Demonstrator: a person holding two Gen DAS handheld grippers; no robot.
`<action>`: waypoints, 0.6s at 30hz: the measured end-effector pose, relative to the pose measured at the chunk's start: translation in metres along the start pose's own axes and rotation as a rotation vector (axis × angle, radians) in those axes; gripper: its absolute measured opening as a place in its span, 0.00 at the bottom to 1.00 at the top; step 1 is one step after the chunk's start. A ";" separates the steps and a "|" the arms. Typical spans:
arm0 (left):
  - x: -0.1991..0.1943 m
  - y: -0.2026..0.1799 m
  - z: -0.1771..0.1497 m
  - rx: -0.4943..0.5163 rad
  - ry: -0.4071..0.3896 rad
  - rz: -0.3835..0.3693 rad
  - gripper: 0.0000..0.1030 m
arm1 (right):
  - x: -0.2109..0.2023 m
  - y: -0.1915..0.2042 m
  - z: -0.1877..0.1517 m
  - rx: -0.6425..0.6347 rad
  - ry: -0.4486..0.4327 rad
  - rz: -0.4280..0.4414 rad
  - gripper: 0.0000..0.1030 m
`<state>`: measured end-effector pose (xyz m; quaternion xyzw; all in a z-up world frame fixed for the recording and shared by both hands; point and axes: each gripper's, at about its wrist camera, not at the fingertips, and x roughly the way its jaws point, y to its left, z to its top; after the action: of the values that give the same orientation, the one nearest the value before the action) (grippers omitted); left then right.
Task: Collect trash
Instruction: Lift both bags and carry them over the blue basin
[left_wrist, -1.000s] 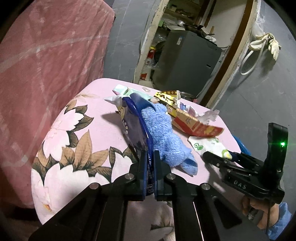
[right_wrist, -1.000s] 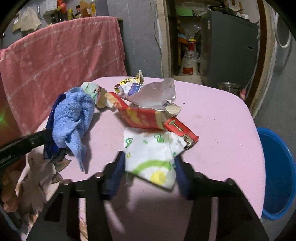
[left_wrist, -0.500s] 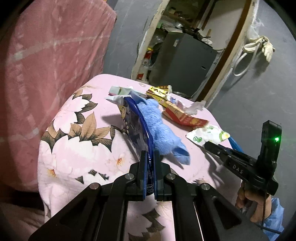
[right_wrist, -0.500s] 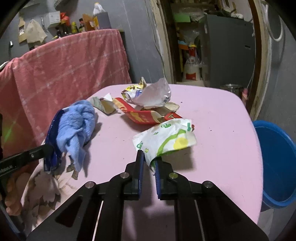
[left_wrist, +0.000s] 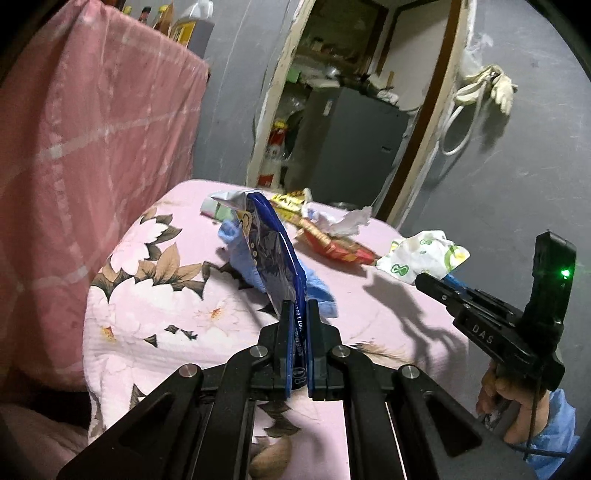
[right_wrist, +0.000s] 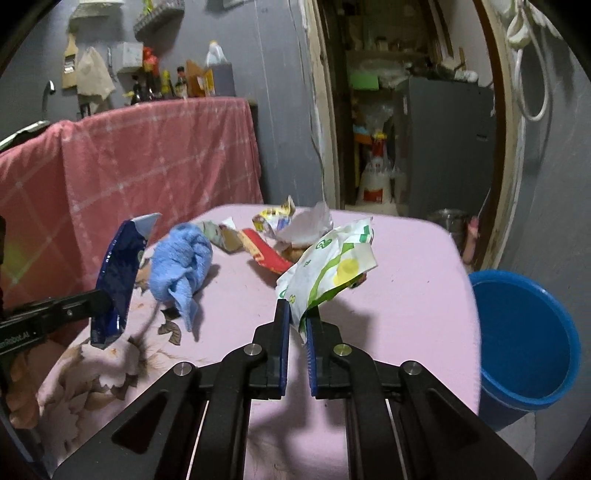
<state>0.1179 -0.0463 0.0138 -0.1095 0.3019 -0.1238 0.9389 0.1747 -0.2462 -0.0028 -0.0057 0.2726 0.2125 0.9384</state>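
My left claw (left_wrist: 295, 314) is pressed together on the lower edge of a glossy dark blue foil wrapper (left_wrist: 271, 251), which stands up on edge between the pads, clear of the bench (left_wrist: 155, 306) with its pink floral cloth. In the right wrist view I see that same wrapper held off the cloth at the left, near a crumpled light blue terry cloth (right_wrist: 183, 264) that lies on the bench.

My right claw (right_wrist: 295, 321) is pinching a crumpled white paper wrapper with green and yellow print (right_wrist: 328, 258) by its lower corner; the wrapper rises above the pads and hangs over the bench without touching it. From the left wrist view I see the hand (left_wrist: 517, 402) gripping the right tool's handle, in a blue sleeve.

On the bench beyond lie a flattened red and yellow carton (right_wrist: 266, 253), a torn white paper scrap (right_wrist: 308, 225) and a small yellow printed packet (right_wrist: 273, 216), bunched close together near the far edge. A round blue plastic bucket (right_wrist: 524, 339) stands on the floor just beside the bench's right side. A pink checked cloth (right_wrist: 147, 162) hangs behind the bench.
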 end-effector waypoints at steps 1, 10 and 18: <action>-0.001 -0.003 -0.001 0.006 -0.013 -0.003 0.03 | -0.004 0.001 0.000 -0.014 -0.016 -0.012 0.06; 0.003 -0.037 0.013 0.074 -0.101 -0.068 0.03 | -0.049 0.005 0.001 -0.134 -0.216 -0.175 0.06; 0.035 -0.094 0.038 0.152 -0.172 -0.171 0.03 | -0.087 -0.027 0.014 -0.137 -0.353 -0.321 0.06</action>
<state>0.1523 -0.1410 0.0512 -0.0735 0.1994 -0.2163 0.9529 0.1266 -0.3039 0.0513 -0.0756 0.0851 0.0763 0.9906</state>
